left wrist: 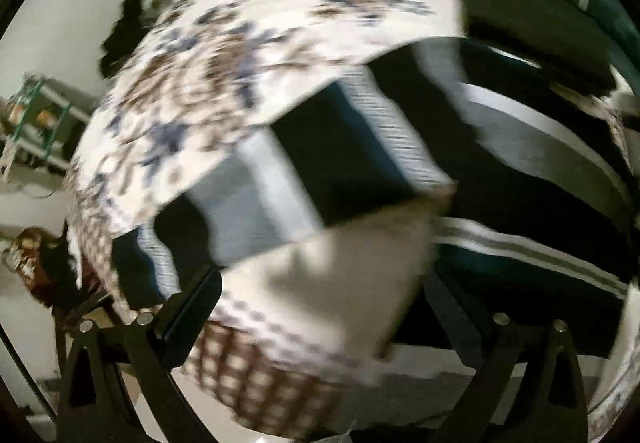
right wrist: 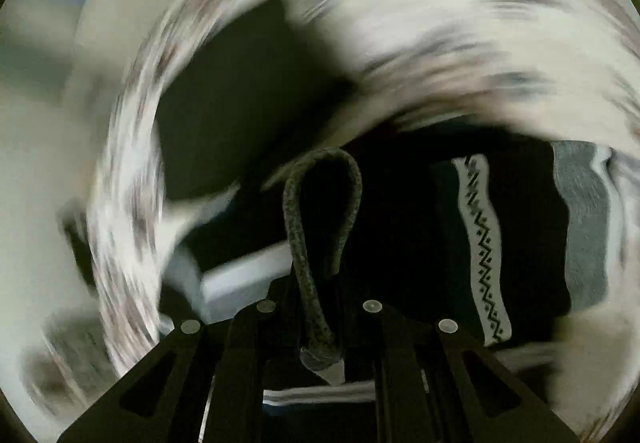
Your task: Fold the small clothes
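Both views were pretty smeared, so take this with a grain of salt. The thing being folded was a dark striped garment [left wrist: 360, 147] with black, grey and white bands, lying across a floral-print bed sheet [left wrist: 240, 43], so a bed, not a bench.

From the left wrist view, the left gripper [left wrist: 320, 303] had its fingers spread wide apart with nothing clamped between them; only pale sheet showed in the gap. The garment lay just ahead of it and ran off to the right, its stripes slanting diagonally, so I'd guess the long axis went from near-left to far-right of that gripper. A folded-looking corner sat just past the fingertips.

The right gripper [right wrist: 318, 315] looked closed down on a dark cord loop [right wrist: 320, 227], maybe a drawstring or hanging loop, whose end sat right between the fingers. Beyond the loop, the same garment's zigzag-patterned white band [right wrist: 484, 251] and a grey band ran roughly straight away from that gripper, a bit right of centre.

So the right one was the one actually in contact, and the left was near but free. My read: the next fold depends on the left gripper reaching forward and slightly right to catch the near edge while the right one anchors its end.

A darker folded piece [left wrist: 532, 23] sat further back on the bed.
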Tool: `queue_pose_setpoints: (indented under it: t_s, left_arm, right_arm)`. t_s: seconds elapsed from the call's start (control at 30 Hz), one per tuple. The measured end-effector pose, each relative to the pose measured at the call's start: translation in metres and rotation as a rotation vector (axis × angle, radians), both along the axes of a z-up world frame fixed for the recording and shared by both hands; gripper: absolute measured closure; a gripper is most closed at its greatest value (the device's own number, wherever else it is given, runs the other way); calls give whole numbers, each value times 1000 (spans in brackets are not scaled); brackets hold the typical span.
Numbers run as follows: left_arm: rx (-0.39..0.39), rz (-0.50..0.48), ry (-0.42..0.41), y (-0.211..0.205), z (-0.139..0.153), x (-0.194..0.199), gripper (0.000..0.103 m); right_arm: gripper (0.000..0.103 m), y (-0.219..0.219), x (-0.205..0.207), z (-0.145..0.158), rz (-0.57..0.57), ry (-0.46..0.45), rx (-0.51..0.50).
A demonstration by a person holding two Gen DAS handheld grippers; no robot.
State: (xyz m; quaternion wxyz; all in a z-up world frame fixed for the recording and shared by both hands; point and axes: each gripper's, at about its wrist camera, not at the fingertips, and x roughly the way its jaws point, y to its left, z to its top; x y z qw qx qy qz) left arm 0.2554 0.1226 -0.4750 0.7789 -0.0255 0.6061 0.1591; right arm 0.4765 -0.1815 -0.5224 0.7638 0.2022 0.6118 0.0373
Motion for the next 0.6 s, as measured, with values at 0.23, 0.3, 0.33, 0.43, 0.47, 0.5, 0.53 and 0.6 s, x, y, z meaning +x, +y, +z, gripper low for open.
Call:
queue_pose_setpoints:
  t_s: [0.23,0.3,0.33,0.43,0.47,0.5,0.53,0.6]
  left_arm:
    - [2,95,13,72,-16,-18,0]
    - [-7,102,12,82,-21,-19,0]
    - [-14,106,12,88,-23,-19,0]
    - [-62,159,7,111,-23,-23,0]
    - [-84,195,-8,126,-21,-28,0]
    - [-93,215,-17,135,-20,-33,0]
    - [-105,240,-30,150,-19,-38,0]
    - [-104,290,-38,175,-22,-50,0]
  right_arm:
    - [91,186,-8,-74,327,64,-209]
    - [85,191,-13,-82,337,90,-217]
    - [85,188,-15,-83,340,111,-199]
    - [59,155,-31,-63,289,152,-3]
    - [42,136,-42,-53,249,149,62]
    - [37,120,-52,-43,217,141,98]
    - [37,100,-66,-34,184,134,123]
    - [35,64,-95,-25,116,146,103]
